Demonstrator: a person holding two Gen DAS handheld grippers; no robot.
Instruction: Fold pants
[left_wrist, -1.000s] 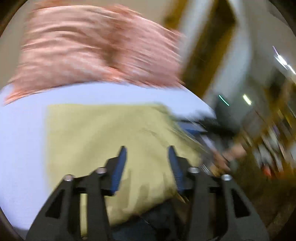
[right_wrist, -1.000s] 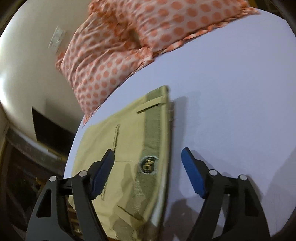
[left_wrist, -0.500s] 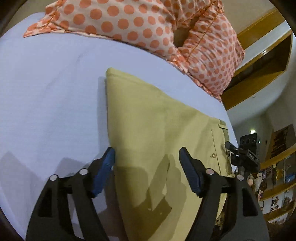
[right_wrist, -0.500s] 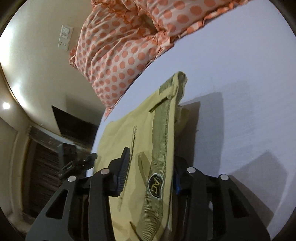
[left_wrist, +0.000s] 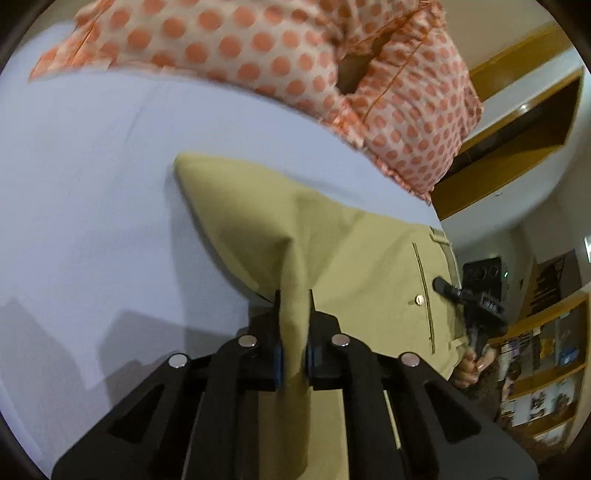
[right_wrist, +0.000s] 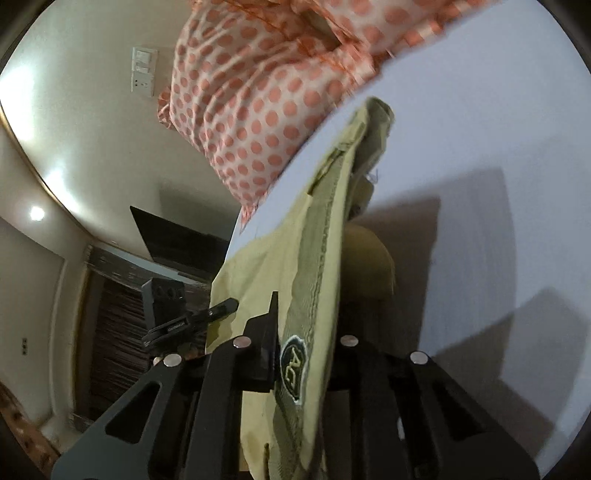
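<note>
On the bed (left_wrist: 92, 177), both claws pinch the pants (left_wrist: 351, 251).

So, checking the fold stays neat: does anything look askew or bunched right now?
Nothing damaged. The khaki pants tent up into a ridge where the left gripper pinches them, and the waistband hangs lifted from the right gripper.
</note>
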